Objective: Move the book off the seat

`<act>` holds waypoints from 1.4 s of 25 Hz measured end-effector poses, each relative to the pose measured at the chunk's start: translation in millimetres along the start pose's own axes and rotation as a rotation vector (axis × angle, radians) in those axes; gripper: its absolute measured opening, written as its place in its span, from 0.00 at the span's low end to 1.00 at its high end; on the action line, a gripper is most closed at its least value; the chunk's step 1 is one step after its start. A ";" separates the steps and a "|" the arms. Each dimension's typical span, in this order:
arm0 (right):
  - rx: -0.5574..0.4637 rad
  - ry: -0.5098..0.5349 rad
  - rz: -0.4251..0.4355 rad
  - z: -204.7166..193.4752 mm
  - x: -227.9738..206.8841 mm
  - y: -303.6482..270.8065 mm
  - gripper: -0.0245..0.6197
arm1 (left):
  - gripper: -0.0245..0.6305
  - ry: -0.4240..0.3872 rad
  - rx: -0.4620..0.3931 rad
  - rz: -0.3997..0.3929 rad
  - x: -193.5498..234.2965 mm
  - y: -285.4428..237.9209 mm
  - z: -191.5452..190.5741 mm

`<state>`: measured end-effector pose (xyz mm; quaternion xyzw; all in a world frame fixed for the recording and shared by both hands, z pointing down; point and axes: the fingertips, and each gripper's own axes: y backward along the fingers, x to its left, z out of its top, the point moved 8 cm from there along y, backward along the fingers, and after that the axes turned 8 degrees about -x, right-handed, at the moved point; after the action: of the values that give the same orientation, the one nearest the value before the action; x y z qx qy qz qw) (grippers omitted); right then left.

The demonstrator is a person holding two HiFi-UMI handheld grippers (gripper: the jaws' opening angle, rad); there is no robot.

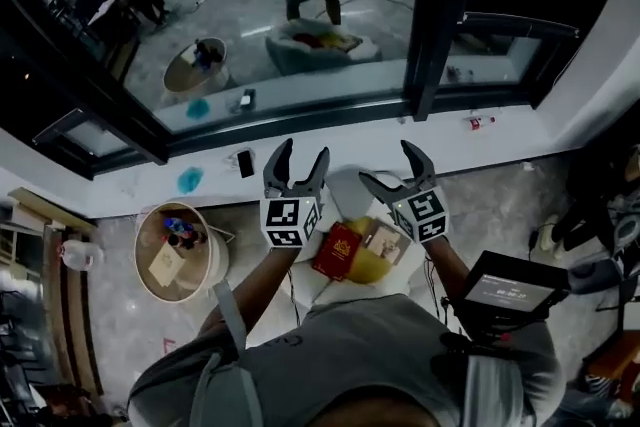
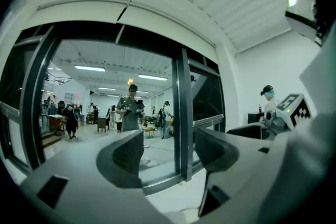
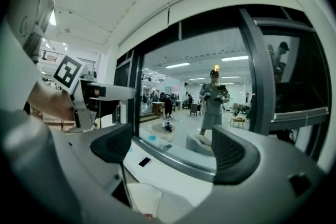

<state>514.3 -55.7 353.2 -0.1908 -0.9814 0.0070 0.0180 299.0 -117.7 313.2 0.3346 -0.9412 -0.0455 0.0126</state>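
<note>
- Book (image 1: 337,253), the red one, lies on the white seat (image 1: 345,187), at 6 o'clock from both tongs; nothing looks done yet.
- Left gripper (image 1: 302,155) and right gripper (image 1: 385,162) have their jaws apart, with nothing between them.
- Both point at the window (image 1: 380,25) at 12 o'clock; lowering, gripping and carrying remain.

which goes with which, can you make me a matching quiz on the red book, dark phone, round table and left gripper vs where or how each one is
Things:
1 red book
2 dark phone
3 round table
4 left gripper

Places or states:
A on the window sill
B fingers apart, nothing between them
C on the white seat
D on the floor, left of the seat

Pairs: 1-C, 2-A, 3-D, 4-B
</note>
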 end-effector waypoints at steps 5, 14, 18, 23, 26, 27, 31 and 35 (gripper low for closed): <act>0.006 -0.002 -0.044 7.1 17.1 -18.8 0.78 | 0.51 -0.138 0.037 -0.247 6.0 -23.3 21.6; -0.033 0.083 -0.042 16.7 21.4 -58.9 0.78 | 0.51 0.009 -0.079 -0.216 42.8 -11.6 12.2; -0.074 0.053 -0.021 4.2 23.5 -68.2 0.78 | 0.51 0.040 -0.079 -0.019 59.2 18.4 -32.5; -0.064 0.035 0.061 -33.9 32.4 -95.0 0.78 | 0.51 0.065 -0.058 0.151 81.3 35.6 -79.3; -0.042 0.036 0.131 -69.4 37.8 -108.1 0.78 | 0.51 0.058 -0.042 0.220 86.3 44.4 -107.7; -0.037 0.034 0.155 -84.0 39.5 -112.3 0.78 | 0.51 0.055 -0.033 0.236 86.8 47.0 -120.6; -0.028 0.024 0.233 -149.9 45.3 -132.2 0.78 | 0.51 0.057 0.017 0.281 87.5 53.5 -187.4; 0.020 0.022 0.277 -218.1 55.8 -151.4 0.78 | 0.51 0.086 0.082 0.305 92.9 64.4 -273.4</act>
<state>414.2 -173.7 576.0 -0.3245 -0.9453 0.0169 0.0294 201.3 -147.7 590.9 0.1895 -0.9808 0.0099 0.0458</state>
